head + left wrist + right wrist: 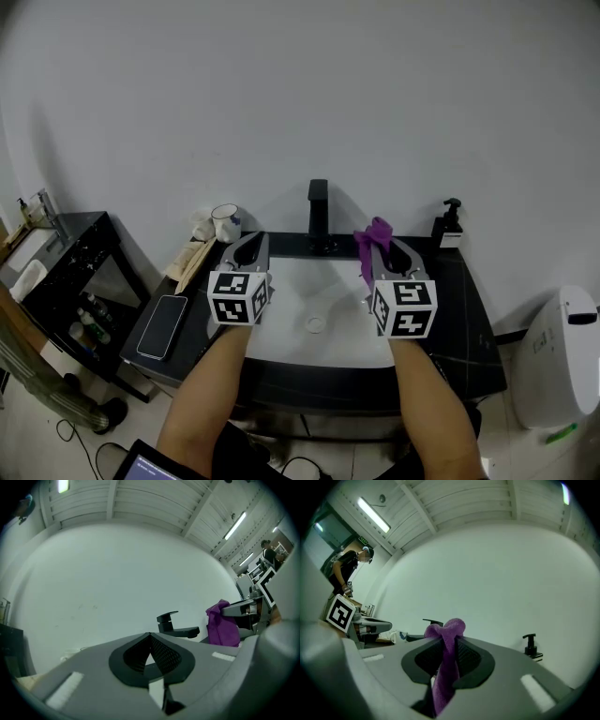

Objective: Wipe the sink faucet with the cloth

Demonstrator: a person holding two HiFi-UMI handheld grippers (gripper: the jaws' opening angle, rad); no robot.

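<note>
None of the wiping looked done, as far as these views could show: the cloth (374,242) hung clear of the faucet (320,216), with no contact between them. Judged from that, the pickup was finished and the whole wipe remained.

The right gripper (382,251) had its jaws clamped on the cloth. In the right gripper view the purple fabric stood pinched between the two pads, bunched above the tips and trailing down behind them. The left gripper (251,246) had its jaws pressed together at the tips with nothing between them.

In the head view the faucet stood at 12 o'clock on the sink (281,309), upright at the back rim. The cloth sat near it, at about 4 o'clock from the faucet, over the basin's far right corner. From the cloth, the faucet lay at roughly 10 o'clock. The left gripper hovered at about 8 o'clock from the faucet, apart from it.
</note>
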